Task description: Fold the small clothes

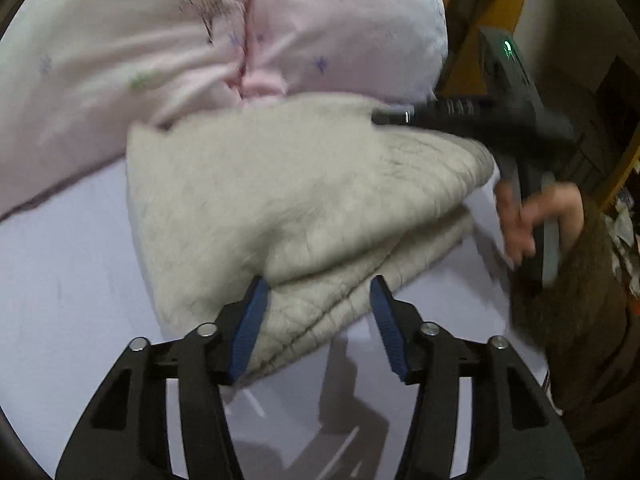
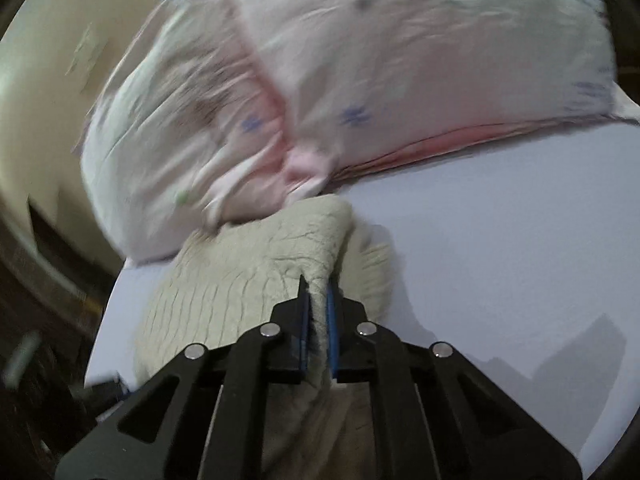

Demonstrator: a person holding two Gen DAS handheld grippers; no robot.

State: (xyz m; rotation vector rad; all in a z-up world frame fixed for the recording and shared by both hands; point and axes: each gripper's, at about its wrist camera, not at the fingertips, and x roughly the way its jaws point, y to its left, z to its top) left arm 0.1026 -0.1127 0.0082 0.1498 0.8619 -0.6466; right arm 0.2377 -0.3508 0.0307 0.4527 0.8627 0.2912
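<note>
A beige quilted garment [image 1: 300,208] lies folded over on a white sheet [image 1: 60,280]. My left gripper [image 1: 318,284] is open, its blue pads on either side of the garment's near edge, not clamped. In the left wrist view my right gripper [image 1: 384,117] reaches in from the right over the garment's far edge, held by a hand [image 1: 536,220]. In the right wrist view my right gripper [image 2: 319,290] is shut on a fold of the beige garment [image 2: 256,264] and lifts it off the sheet [image 2: 500,240].
A large pink quilt with small blue flowers [image 1: 200,48] is bunched up just behind the garment, also in the right wrist view [image 2: 360,72]. Wooden furniture [image 1: 500,8] stands at the right past the sheet's edge.
</note>
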